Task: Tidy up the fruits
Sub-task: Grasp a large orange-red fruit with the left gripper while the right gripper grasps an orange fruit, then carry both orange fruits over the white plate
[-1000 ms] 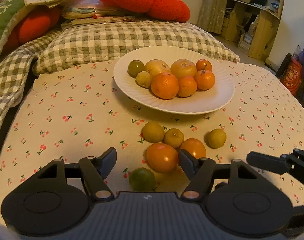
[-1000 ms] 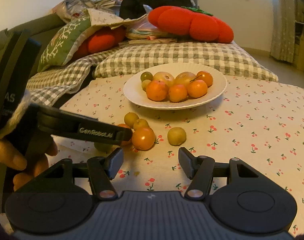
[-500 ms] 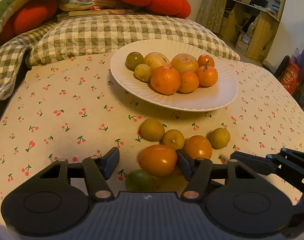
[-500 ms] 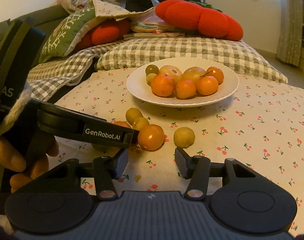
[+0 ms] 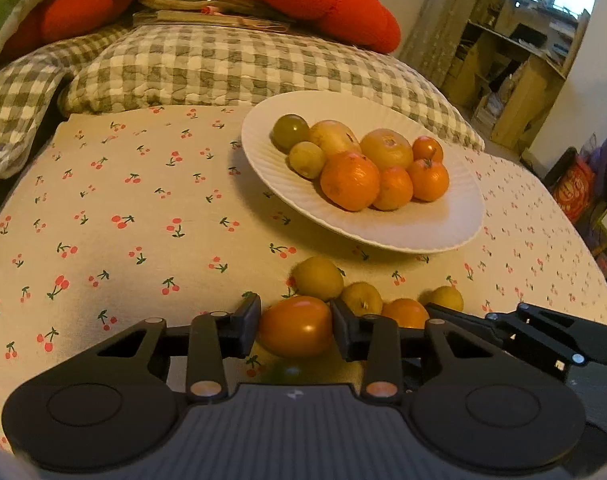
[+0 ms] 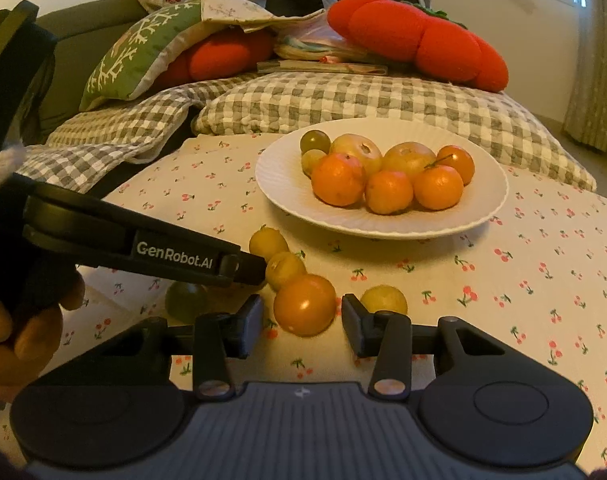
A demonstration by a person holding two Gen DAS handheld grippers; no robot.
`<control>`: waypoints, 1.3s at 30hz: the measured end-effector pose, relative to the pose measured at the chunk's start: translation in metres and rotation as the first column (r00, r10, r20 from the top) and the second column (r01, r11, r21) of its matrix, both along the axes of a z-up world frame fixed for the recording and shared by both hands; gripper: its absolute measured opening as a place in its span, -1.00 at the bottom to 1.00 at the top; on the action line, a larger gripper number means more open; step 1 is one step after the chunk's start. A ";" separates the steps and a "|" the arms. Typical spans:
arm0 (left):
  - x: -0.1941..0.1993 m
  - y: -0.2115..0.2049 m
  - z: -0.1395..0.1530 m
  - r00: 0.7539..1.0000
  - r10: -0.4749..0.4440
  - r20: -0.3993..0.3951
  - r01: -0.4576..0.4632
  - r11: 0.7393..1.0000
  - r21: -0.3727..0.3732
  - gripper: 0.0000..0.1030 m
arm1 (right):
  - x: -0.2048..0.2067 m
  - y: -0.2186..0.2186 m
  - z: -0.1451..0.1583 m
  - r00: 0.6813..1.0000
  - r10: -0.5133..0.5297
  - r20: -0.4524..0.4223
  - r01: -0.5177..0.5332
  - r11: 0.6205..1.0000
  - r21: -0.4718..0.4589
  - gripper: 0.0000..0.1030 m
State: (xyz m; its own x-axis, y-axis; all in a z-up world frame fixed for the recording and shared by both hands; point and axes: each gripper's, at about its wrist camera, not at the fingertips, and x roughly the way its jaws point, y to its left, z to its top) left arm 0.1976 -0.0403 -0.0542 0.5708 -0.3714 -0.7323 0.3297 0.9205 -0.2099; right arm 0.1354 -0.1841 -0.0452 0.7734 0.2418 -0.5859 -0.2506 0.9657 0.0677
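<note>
A white plate [image 5: 455,232] holds several orange and yellow-green fruits [image 5: 349,180]; it also shows in the right wrist view [image 6: 487,208]. Several loose fruits lie on the cherry-print cloth in front of it. My left gripper [image 5: 295,330] is open, its fingers on either side of an orange fruit [image 5: 297,330]; contact cannot be told. My right gripper [image 6: 301,322] is open around another orange fruit [image 6: 305,304]. A green fruit [image 6: 185,300] lies partly hidden under the left gripper.
Two yellow fruits [image 6: 281,266] and a further one [image 6: 383,300] lie beside the grippers. Checked cushions [image 5: 239,68] and red plush pillows [image 6: 419,40] border the cloth at the back. A wooden shelf [image 5: 515,80] stands at the far right.
Both grippers have moved forward and down toward the loose fruits. Each now has an orange fruit between its open fingers.
</note>
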 end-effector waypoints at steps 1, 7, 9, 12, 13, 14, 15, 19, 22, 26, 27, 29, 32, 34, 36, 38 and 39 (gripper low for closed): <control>0.001 0.001 0.000 1.000 0.004 -0.001 -0.004 1.000 -0.003 -0.31 | 0.001 0.001 0.000 1.000 0.000 0.002 0.000 1.000 -0.006 -0.33; 0.001 0.004 0.000 1.000 0.020 -0.006 -0.020 1.000 -0.016 -0.32 | 0.000 0.000 -0.001 1.000 -0.020 -0.005 0.021 1.000 0.003 -0.42; 0.000 0.004 0.001 1.000 0.023 -0.009 -0.023 1.000 -0.020 -0.32 | -0.003 0.001 0.000 1.000 -0.022 -0.002 0.022 1.000 -0.005 -0.42; -0.001 0.005 0.003 1.000 0.025 -0.014 -0.025 0.999 -0.029 -0.32 | -0.009 0.003 0.004 1.000 -0.027 0.007 0.027 0.999 -0.028 -0.42; -0.001 0.005 0.004 1.000 0.025 -0.012 -0.026 0.999 -0.032 -0.32 | -0.010 0.003 0.005 1.000 -0.030 0.011 0.030 0.999 -0.036 -0.42; -0.002 0.006 0.005 1.000 0.026 -0.010 -0.026 0.999 -0.035 -0.32 | -0.011 0.004 0.007 0.999 -0.032 0.013 0.033 0.998 -0.044 -0.42; -0.003 0.006 0.007 1.000 0.026 -0.008 -0.026 0.999 -0.038 -0.32 | -0.012 0.005 0.008 0.999 -0.036 0.016 0.036 0.998 -0.054 -0.42; -0.005 0.005 0.012 1.000 0.025 0.002 -0.025 0.999 -0.044 -0.32 | -0.016 0.008 0.014 0.998 -0.054 0.035 0.057 0.993 -0.104 -0.42; -0.007 0.004 0.016 1.000 0.021 0.012 -0.021 0.999 -0.047 -0.32 | -0.018 0.009 0.017 0.997 -0.060 0.047 0.065 0.991 -0.115 -0.42; -0.008 0.001 0.020 1.000 0.016 0.022 -0.015 0.998 -0.053 -0.32 | -0.020 0.011 0.021 0.996 -0.057 0.067 0.064 0.990 -0.123 -0.42; -0.008 0.001 0.022 1.000 0.015 0.024 -0.014 0.998 -0.054 -0.32 | -0.020 0.012 0.022 0.996 -0.056 0.072 0.064 0.990 -0.123 -0.42; -0.008 0.000 0.024 1.000 0.013 0.028 -0.011 0.998 -0.059 -0.32 | -0.020 0.012 0.024 0.995 -0.056 0.080 0.065 0.991 -0.120 -0.43; -0.008 0.000 0.028 0.999 0.008 0.040 -0.006 0.998 -0.064 -0.33 | -0.019 0.012 0.026 0.995 -0.053 0.088 0.062 0.992 -0.111 -0.43; -0.008 -0.001 0.030 0.999 0.006 0.046 -0.003 0.998 -0.066 -0.32 | -0.019 0.012 0.028 0.994 -0.050 0.094 0.060 0.992 -0.108 -0.43; -0.008 -0.002 0.032 0.999 0.005 0.047 -0.002 0.998 -0.069 -0.32 | -0.019 0.011 0.029 0.994 -0.047 0.102 0.057 0.993 -0.103 -0.43; -0.007 -0.002 0.034 0.999 0.004 0.054 0.000 0.998 -0.068 -0.32 | -0.019 0.008 0.032 0.993 -0.047 0.112 0.057 0.994 -0.090 -0.43; -0.007 -0.002 0.035 0.998 0.003 0.060 0.001 0.998 -0.067 -0.32 | -0.020 0.006 0.033 0.992 -0.048 0.116 0.058 0.995 -0.082 -0.43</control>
